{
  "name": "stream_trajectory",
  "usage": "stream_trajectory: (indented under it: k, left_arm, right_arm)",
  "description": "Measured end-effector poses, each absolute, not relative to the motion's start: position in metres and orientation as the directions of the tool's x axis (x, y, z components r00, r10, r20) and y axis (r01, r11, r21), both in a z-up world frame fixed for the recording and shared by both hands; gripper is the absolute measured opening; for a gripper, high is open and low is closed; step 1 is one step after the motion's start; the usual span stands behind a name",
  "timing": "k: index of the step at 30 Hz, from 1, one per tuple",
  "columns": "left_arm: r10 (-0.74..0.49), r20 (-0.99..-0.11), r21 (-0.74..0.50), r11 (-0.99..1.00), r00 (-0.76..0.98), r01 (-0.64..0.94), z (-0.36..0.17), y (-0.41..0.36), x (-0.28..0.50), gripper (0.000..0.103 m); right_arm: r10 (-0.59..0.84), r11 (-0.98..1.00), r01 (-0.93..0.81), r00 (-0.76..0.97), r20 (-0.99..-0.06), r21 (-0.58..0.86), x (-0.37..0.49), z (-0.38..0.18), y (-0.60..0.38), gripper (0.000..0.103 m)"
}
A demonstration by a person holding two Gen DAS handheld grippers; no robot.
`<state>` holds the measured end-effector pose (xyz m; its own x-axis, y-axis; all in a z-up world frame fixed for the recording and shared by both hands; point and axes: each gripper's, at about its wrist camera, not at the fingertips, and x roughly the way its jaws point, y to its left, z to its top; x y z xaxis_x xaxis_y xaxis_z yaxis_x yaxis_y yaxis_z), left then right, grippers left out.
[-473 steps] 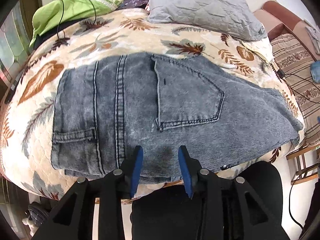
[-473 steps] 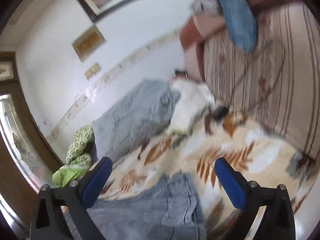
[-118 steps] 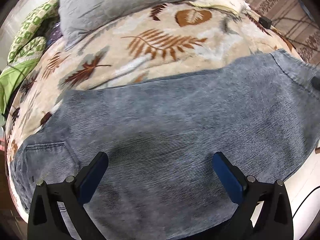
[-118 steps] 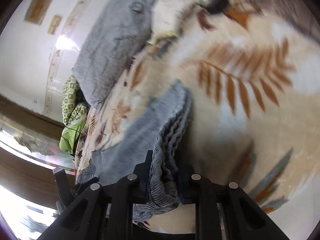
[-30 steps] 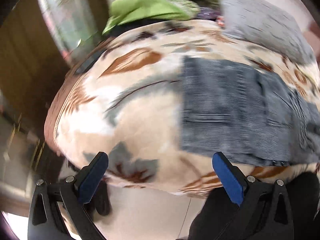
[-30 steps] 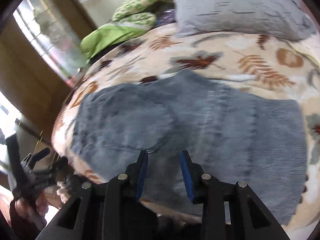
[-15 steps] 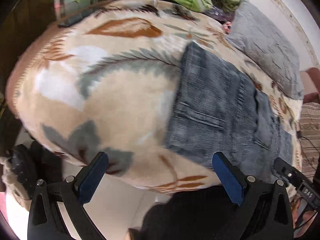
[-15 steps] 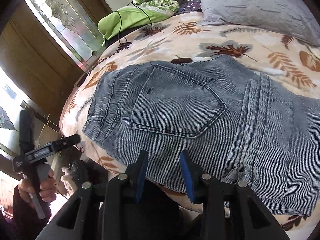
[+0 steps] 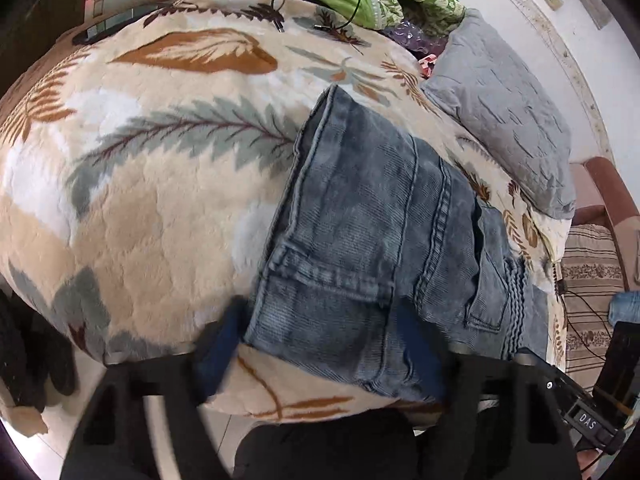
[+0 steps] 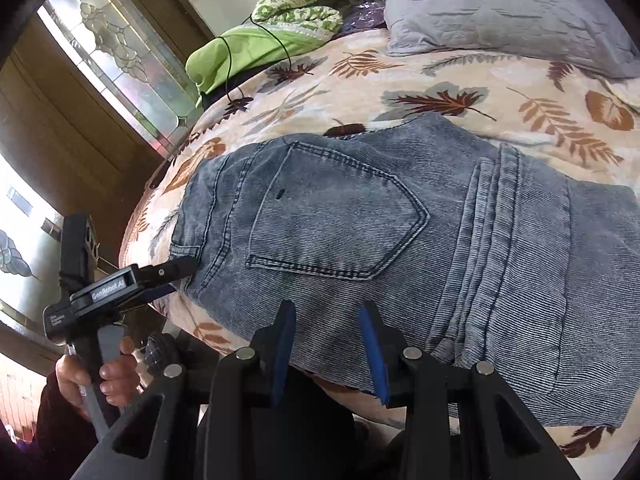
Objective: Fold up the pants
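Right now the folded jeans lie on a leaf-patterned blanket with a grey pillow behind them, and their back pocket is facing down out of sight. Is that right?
Not quite. The jeans do lie on the leaf-patterned blanket with the grey pillow behind them, but the back pocket faces up in plain sight. The right wrist view shows its stitched outline on top of the denim.

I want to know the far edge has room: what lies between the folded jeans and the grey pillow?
Only bare leaf-print blanket separates the jeans from the grey pillow; the right wrist view shows it best.
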<state>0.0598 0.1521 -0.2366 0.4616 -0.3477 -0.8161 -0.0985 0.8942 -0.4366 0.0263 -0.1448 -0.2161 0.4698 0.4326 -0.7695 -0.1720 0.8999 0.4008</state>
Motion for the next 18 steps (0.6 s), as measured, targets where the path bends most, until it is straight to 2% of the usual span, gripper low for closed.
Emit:
stream_trajectory:
  k: [2, 3, 7, 9, 11, 15, 17, 18]
  left_arm:
    - [-0.370, -0.804, -0.462, 0.882, 0.466, -0.097, -0.236, 0.156, 0.068, 0.054]
    - [-0.381, -0.798, -0.474, 0.875, 0.468, -0.096, -0.237, 0.157, 0.069, 0.051]
    - [-0.403, -0.782, -0.498, 0.863, 0.476, -0.087, -0.238, 0.159, 0.074, 0.050]
    - [-0.412, -0.778, -0.504, 0.860, 0.473, -0.080, -0.242, 0.159, 0.072, 0.056]
    - [-0.439, -0.766, -0.526, 0.848, 0.469, -0.064, -0.242, 0.161, 0.071, 0.068]
    - [-0.415, -0.787, -0.479, 0.877, 0.456, -0.030, -0.238, 0.151, 0.074, 0.068]
    - [-0.393, -0.797, -0.447, 0.895, 0.458, -0.008, -0.236, 0.145, 0.077, 0.045]
    - [-0.395, -0.797, -0.446, 0.895, 0.457, -0.003, -0.235, 0.144, 0.077, 0.043]
  right_arm:
    - [0.432, 0.900, -0.171, 0.474, -0.767, 0.401, 0.026, -0.216, -0.147, 0.037]
    - [0.433, 0.899, -0.167, 0.475, -0.766, 0.404, 0.026, -0.216, -0.148, 0.037]
    - [0.434, 0.897, -0.154, 0.479, -0.763, 0.414, 0.027, -0.216, -0.154, 0.037]
    - [0.432, 0.898, -0.151, 0.477, -0.765, 0.413, 0.028, -0.218, -0.155, 0.037]
    - [0.431, 0.899, -0.147, 0.474, -0.768, 0.414, 0.028, -0.220, -0.156, 0.037]
    - [0.429, 0.899, -0.142, 0.470, -0.771, 0.414, 0.030, -0.223, -0.158, 0.037]
    - [0.428, 0.899, -0.139, 0.477, -0.768, 0.415, 0.030, -0.222, -0.160, 0.037]
    - [0.427, 0.899, -0.139, 0.481, -0.766, 0.415, 0.030, -0.221, -0.162, 0.037]
